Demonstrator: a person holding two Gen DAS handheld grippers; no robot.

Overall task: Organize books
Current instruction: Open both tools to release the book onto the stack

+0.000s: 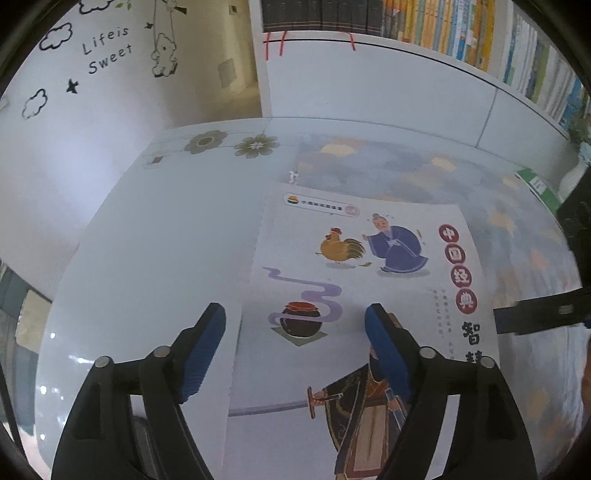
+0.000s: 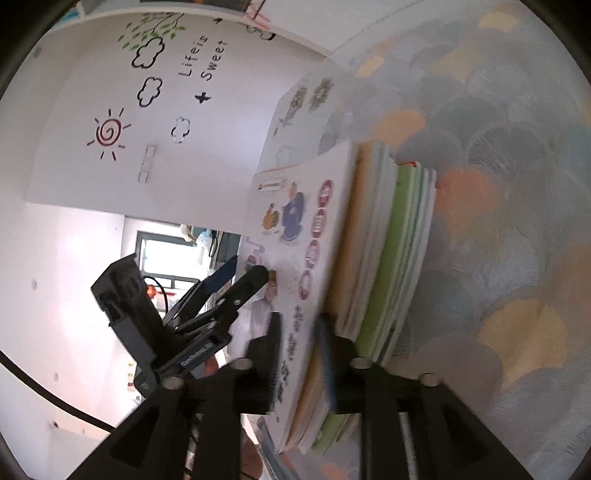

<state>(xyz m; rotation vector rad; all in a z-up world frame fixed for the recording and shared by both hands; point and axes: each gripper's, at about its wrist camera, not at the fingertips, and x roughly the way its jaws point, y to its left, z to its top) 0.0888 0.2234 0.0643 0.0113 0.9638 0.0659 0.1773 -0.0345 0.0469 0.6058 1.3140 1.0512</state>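
A stack of thin books (image 2: 391, 258) lies on a patterned cloth. Its top book is white, with a rooster and a robed figure on the cover (image 1: 351, 254) (image 2: 295, 221). My left gripper (image 1: 295, 328) (image 2: 242, 275) hovers open over the near left part of that cover, one blue pad past the book's left edge and the other above the cover. My right gripper (image 2: 301, 352) is at the stack's near edge, open. The top book's edge lies between its fingers without being pressed. One black right finger (image 1: 539, 312) shows at the right of the left wrist view.
The patterned cloth (image 2: 498, 192) covers the right part of a white table (image 1: 155, 240). A white bookshelf with rows of upright books (image 1: 443, 33) stands behind. A green book edge (image 1: 540, 187) lies at the far right. The wall carries cloud and sun decals (image 2: 147, 88).
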